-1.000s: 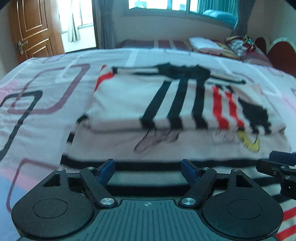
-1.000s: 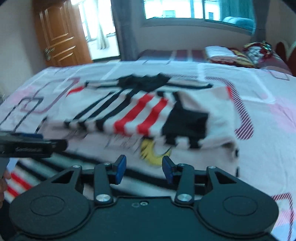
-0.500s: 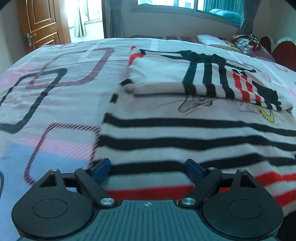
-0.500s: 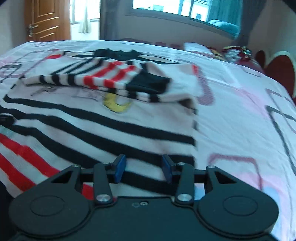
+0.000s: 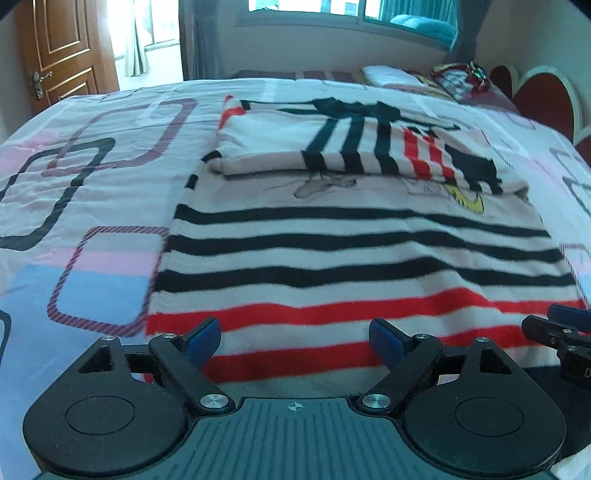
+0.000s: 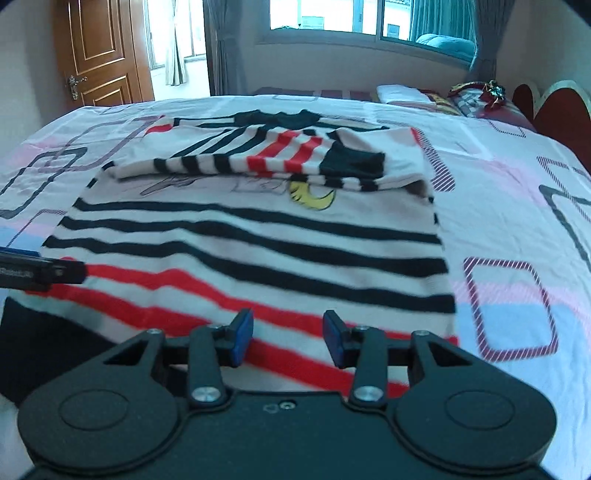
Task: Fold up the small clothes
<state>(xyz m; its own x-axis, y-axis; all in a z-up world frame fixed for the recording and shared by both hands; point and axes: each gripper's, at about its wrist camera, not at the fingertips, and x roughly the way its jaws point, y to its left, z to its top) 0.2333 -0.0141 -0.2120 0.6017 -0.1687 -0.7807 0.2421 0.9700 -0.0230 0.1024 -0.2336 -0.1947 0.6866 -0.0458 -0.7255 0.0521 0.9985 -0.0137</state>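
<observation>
A small white knitted sweater with black and red stripes [image 5: 354, 258] lies flat on a bed covered by a pale quilt printed with pink, blue and dark rounded squares [image 5: 92, 206]. The garment's far part, with its sleeves and black collar, is folded toward the camera over the chest, so a thick doubled band [image 6: 273, 158] sits across the top, partly covering a yellow cartoon print [image 6: 314, 197]. The near hem with its red stripes reaches almost to the edge of the bed, right in front of both tools. The left tool [image 5: 295, 336] hovers over the hem's left portion; its jaws have just been opening and now stand wide apart, with nothing pinched between the blue pads [image 5: 205, 334], only the cloth lying beneath them. The right tool [image 6: 288, 336] hangs over the hem's right portion, its jaws set narrow but not closed, a clear gap between the blue pads and no fabric gripped. Each tool shows at the edge of the other's view. Behind the bed stand a brown wooden door [image 6: 99, 51], grey curtains [image 6: 225, 48] and a wide window [image 6: 369, 16], with pillows [image 5: 391, 75] near a red headboard [image 5: 543, 92].
</observation>
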